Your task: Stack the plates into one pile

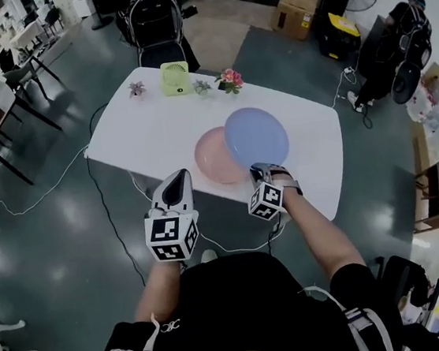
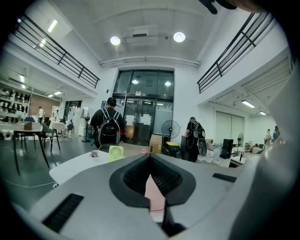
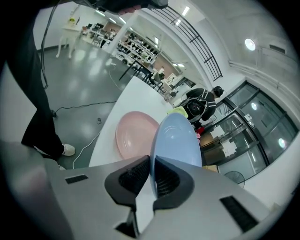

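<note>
Plates first: the round, glossy blue plate (image 1: 256, 136) sits in your right gripper (image 1: 260, 170), which is clamped on the plate's near rim. In the right gripper view that rim (image 3: 178, 140) runs straight into the narrow slot between the two ribbed pads (image 3: 136, 176), which press on it from both sides. The rest of the disc fans out ahead of the tool. From the head view, the blue plate covers the right part of the round, matte pink plate (image 1: 211, 162). You cannot tell from any view whether the two touch.

The pink plate lies flat on the white oval table (image 1: 143, 132), near the table's front edge, just left of the right gripper's jaws (image 3: 151, 171). It shows a shallow well and a plain raised rim (image 3: 133, 136). The blue plate is the same shape with faint concentric rings and a light sheen.

Your left gripper (image 1: 180, 175) has its jaws closed, tips meeting (image 2: 150, 166), with nothing gripped. It points at the table's near edge, just beside the pink plate's left rim.
</note>
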Motion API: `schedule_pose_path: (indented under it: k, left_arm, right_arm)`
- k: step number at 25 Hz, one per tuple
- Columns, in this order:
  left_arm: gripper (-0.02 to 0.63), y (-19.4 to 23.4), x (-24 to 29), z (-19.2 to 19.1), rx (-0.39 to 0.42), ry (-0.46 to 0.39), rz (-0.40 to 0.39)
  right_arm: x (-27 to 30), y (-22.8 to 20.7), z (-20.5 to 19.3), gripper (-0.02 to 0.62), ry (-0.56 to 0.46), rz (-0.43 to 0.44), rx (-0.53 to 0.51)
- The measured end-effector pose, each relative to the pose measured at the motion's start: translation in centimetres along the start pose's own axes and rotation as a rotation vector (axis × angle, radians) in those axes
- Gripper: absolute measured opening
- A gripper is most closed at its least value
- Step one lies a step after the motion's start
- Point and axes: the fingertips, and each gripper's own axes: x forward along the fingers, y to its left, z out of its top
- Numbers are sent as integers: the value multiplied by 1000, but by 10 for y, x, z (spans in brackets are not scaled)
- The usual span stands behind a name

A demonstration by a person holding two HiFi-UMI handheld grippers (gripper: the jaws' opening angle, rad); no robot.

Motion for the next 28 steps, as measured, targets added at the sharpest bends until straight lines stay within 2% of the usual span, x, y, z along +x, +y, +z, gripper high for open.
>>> schedule_pose_path:
  k: [10,16,21,24,28]
  left_arm:
    - [11,44,-33,3,-3,-7,125]
    - [11,62,-53,4,-11,-6,178]
    - [11,66,-63,1,-10,4,203]
    - [12,67,-69,2,-12,9,216]
    - [12,65,-72,-1,-15,15,224]
  right_arm:
    - [28,33,66,48,-88,84,-112]
    - [39,57,75,51,-72,149,-117]
    - [47,75,68,58,-53,196,-107]
    - [50,80,67,61,-38,212,-50]
    - [54,82,60,102,-10,269,133]
